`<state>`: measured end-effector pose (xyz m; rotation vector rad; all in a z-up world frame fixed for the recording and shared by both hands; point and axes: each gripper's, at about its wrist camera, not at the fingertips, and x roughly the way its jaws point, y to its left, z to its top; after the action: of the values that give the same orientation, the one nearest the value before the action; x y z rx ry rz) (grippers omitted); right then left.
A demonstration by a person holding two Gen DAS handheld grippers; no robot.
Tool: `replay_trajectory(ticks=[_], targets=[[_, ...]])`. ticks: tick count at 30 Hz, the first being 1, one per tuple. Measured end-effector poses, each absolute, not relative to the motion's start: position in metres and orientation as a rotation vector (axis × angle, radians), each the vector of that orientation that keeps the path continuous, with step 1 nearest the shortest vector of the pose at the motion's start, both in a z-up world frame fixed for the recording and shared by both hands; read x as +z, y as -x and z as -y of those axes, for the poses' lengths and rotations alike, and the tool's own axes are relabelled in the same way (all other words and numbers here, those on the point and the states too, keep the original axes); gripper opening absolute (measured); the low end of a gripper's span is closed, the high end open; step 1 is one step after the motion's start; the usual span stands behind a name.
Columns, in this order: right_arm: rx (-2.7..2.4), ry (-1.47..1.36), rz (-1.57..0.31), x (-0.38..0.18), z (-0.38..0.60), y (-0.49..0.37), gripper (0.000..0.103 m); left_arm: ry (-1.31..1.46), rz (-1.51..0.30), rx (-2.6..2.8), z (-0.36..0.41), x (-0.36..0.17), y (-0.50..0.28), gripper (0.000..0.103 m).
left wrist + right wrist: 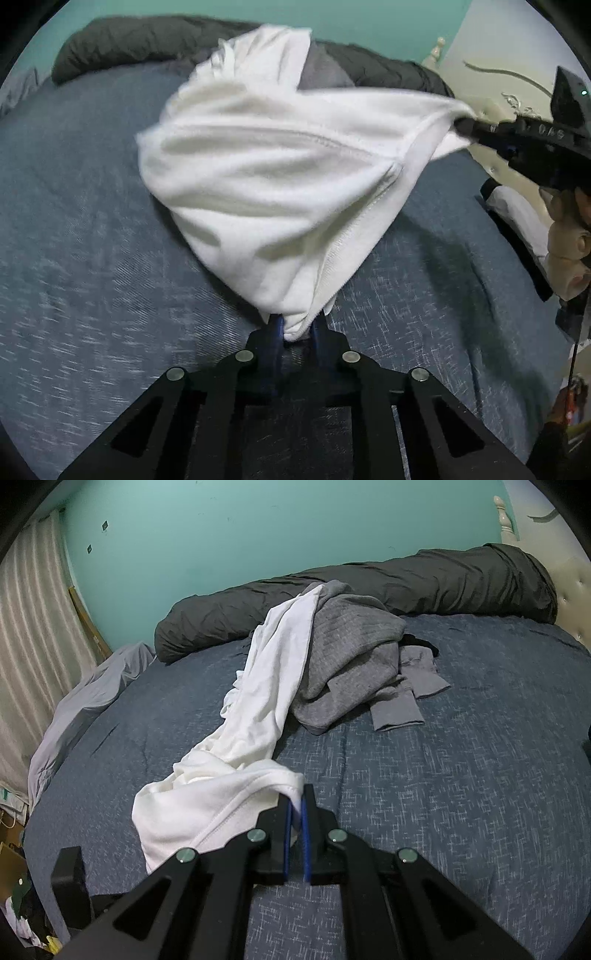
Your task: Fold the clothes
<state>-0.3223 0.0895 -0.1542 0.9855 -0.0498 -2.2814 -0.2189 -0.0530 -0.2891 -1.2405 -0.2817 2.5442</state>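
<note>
Overhead, teal wall (221, 535); below, blue bedspread (461, 775); both grippers, left (297, 325) and right (295, 808), pinching white garment (258, 701).

Motion blur smears the blue bedspread (92, 258) in the left wrist view. The white garment (266, 177) hides most of the grey sweater (319, 70) at twelve o'clock. The person's hand (569, 258) is cut off at three o'clock.
</note>
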Motion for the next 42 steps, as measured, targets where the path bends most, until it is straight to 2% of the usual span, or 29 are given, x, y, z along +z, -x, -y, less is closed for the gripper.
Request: replay_trajectory(ticks=[10, 13, 17, 22, 26, 31, 42], targets=[[-2.265, -0.883, 0.052, -0.09, -0.099, 0.281, 0.004, 1.043, 0.393, 2.724, 0.109, -0.203, 0.199, 0.012], [-2.266, -0.815, 0.04, -0.05, -0.106, 0.26, 0.004, 0.983, 0.339, 2.761, 0.104, -0.167, 0.206, 0.011], [-2.266, -0.722, 0.027, 0.005, -0.117, 0.232, 0.004, 0.865, 0.286, 2.798, 0.121, -0.09, 0.173, 0.011], [-2.268, -0.609, 0.01, 0.078, -0.135, 0.196, 0.004, 0.701, 0.131, 2.837, 0.118, 0.004, 0.143, 0.011], [-2.277, -0.585, 0.003, 0.114, -0.154, 0.175, 0.004, 0.627, 0.05, 2.824, 0.106, 0.059, 0.118, 0.011], [-2.283, -0.607, -0.03, 0.123, -0.173, 0.155, 0.004, 0.651, 0.018, 2.779, 0.09, 0.068, 0.104, 0.011], [-2.248, -0.845, -0.025, 0.04, -0.184, 0.15, 0.004, 0.911, 0.031, 2.663, 0.071, -0.013, 0.093, 0.011]])
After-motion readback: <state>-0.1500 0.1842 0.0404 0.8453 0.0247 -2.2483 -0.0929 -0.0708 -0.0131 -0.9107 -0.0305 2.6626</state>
